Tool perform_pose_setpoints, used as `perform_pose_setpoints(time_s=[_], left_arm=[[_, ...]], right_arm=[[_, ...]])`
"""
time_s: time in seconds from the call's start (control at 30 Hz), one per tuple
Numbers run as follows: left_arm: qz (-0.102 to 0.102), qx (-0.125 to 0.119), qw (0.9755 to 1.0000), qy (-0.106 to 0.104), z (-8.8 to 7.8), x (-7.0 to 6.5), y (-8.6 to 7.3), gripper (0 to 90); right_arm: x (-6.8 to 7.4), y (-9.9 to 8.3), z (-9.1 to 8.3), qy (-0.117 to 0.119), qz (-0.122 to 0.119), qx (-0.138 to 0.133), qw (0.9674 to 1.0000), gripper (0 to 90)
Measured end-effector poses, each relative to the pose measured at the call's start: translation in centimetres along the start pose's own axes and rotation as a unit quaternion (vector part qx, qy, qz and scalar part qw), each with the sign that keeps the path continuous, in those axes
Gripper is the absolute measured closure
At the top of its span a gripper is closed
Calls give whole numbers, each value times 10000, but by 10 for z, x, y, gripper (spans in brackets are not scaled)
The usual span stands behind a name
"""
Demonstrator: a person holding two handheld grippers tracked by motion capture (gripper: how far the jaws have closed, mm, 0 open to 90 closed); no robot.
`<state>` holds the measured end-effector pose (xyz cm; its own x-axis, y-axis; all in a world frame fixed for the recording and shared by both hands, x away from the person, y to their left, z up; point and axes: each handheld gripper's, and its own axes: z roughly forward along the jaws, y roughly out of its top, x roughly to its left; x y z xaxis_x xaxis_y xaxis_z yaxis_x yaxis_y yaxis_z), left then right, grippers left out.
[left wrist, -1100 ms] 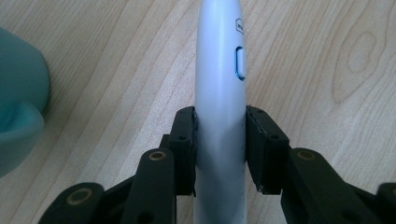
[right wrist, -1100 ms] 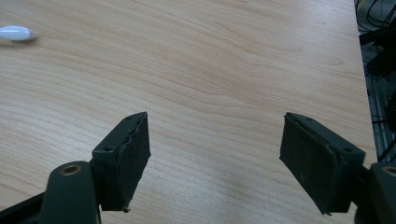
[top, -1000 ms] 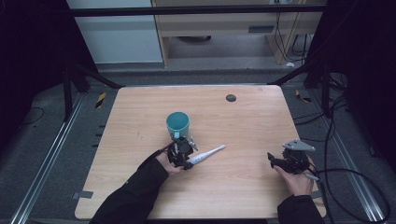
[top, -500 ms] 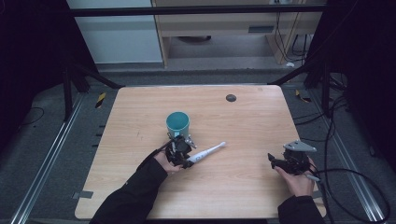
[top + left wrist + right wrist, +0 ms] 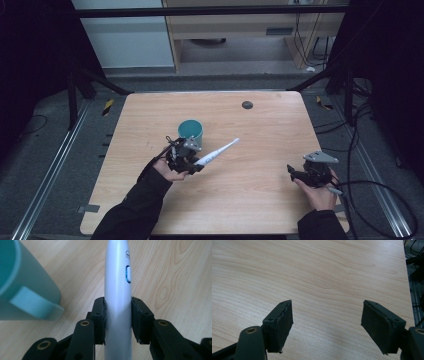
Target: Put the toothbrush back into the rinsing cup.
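My left gripper (image 5: 192,162) is clamped on the toothbrush (image 5: 216,153): in the left gripper view both pads (image 5: 99,320) press flat against the sides of its white handle (image 5: 117,302), just below the blue-ringed button (image 5: 128,274). From the high view the toothbrush slants up and to the right, its thin tip toward the table's far right, the handle end in my grip. The cup (image 5: 190,132), teal with a handle, stands on the table (image 5: 260,125) just beyond the left gripper, apart from the toothbrush. My right gripper (image 5: 299,172) sits near the table's near right edge; in its own view its jaws stand wide apart with bare wood between them, holding nothing. A small dark disc (image 5: 247,104) lies toward the far edge
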<state>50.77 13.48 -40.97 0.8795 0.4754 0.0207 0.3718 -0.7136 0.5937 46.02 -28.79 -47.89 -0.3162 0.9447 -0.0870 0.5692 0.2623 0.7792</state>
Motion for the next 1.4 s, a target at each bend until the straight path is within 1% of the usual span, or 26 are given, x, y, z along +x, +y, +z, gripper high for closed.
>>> perform_pose_setpoints(time_s=[0.17,0.23,0.3,0.43,0.63,0.7,0.73,0.83,0.93,1.0,1.1,1.3,1.33,1.37,1.4], left_arm=[[-25,-277,9995,148,-23,1,0,663],[-85,-430,9988,207,-31,3,0,663],[-176,-599,9977,269,-39,5,0,663],[-318,-857,9950,397,-53,12,0,663],[-448,-1181,9902,587,-70,27,4,663],[-494,-1249,9884,706,-75,34,7,663],[-552,-1313,9868,770,-77,38,8,663],[-673,-1447,9830,903,-82,50,14,663],[-786,-1583,9792,992,-84,60,20,663],[-817,-1623,9774,1085,-83,65,24,663],[-862,-1705,9748,1149,-80,72,30,663],[-971,-1967,9674,1268,-73,82,38,663],[-995,-1991,9664,1286,-71,83,40,663],[-995,-1991,9664,1286,-71,83,40,663],[-1046,-2075,9637,1316,-68,86,41,663]], right_arm=[[2,0,0,-30,-49,-33,10000,252],[3,0,1,-46,-100,-30,9999,251],[3,0,1,-50,-124,-43,9999,251],[3,0,2,-64,-104,-28,9999,249],[3,0,2,-90,-149,-65,9998,245],[3,0,2,-84,-129,-58,9999,244],[3,0,2,-85,-142,-64,9998,244],[3,0,2,-93,-156,-80,9998,244],[3,0,3,-103,-180,-84,9998,243],[3,0,3,-95,-201,-82,9997,243],[3,0,3,-98,-221,-84,9997,242],[3,0,3,-90,-224,-102,9997,242],[3,0,4,-88,-226,-103,9997,242],[3,0,4,-87,-229,-103,9996,242],[4,-1,4,-85,-222,-107,9997,242]])
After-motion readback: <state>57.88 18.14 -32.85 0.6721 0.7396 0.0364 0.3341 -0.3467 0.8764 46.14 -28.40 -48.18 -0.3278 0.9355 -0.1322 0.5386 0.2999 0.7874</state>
